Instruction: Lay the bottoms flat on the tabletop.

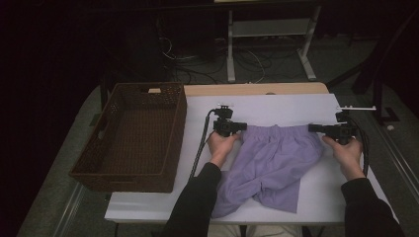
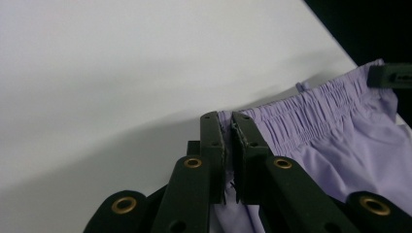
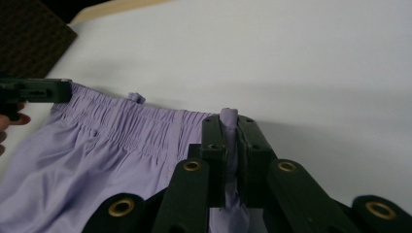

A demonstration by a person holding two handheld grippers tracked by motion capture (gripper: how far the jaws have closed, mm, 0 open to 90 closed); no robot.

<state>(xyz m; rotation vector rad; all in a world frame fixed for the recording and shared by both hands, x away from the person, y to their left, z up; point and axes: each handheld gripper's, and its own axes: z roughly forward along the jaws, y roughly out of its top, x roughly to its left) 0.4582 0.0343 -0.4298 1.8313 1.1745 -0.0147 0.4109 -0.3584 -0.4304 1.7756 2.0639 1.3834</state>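
Lilac shorts [image 1: 274, 165] with an elastic waistband lie on the white table [image 1: 276, 106], waistband toward the far side. My left gripper [image 1: 240, 127] is shut on the waistband's left end; in the left gripper view its jaws [image 2: 228, 131] pinch the lilac fabric [image 2: 316, 116]. On the other side, my right gripper [image 1: 312, 128] is shut on the waistband's right end, and in the right gripper view a fold of fabric [image 3: 229, 116] pokes out between its tips [image 3: 228, 127]. The waistband [image 3: 131, 119] stretches between the two grippers. Both legs trail toward the near edge.
A brown wicker basket [image 1: 129, 170] stands at the table's left side. Metal table legs [image 1: 306, 44] and cables lie on the floor beyond the far edge. Bare white tabletop lies beyond the waistband.
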